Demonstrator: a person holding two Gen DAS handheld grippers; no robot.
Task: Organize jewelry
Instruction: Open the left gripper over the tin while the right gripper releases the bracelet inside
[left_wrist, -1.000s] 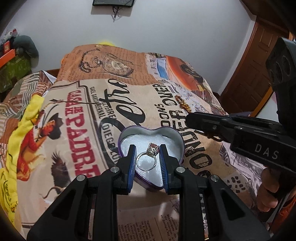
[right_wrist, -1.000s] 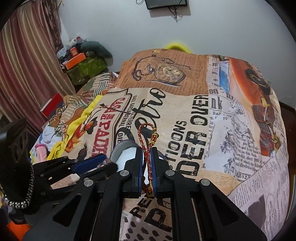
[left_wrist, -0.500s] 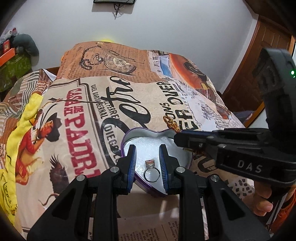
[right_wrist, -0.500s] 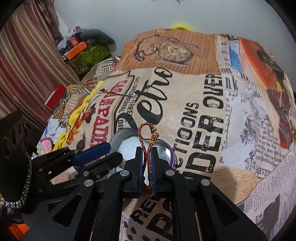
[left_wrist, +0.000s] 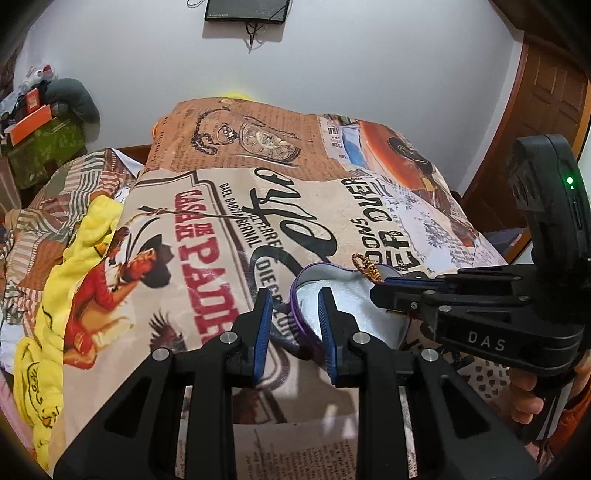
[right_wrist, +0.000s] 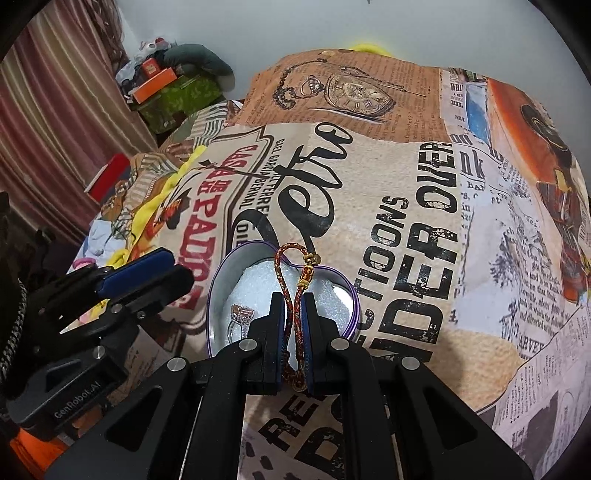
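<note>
Ring (right_wrist: 239, 320) already lies in the heart tin (right_wrist: 218, 280); right gripper (right_wrist: 293, 325) pinches the bracelet (right_wrist: 295, 284) above it, left gripper (left_wrist: 295, 325) spread, empty

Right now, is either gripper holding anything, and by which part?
The right gripper pinches the red-and-gold cord bracelet around mid-length, its looped end sticking out ahead. The left gripper is open, holding nothing.
</note>
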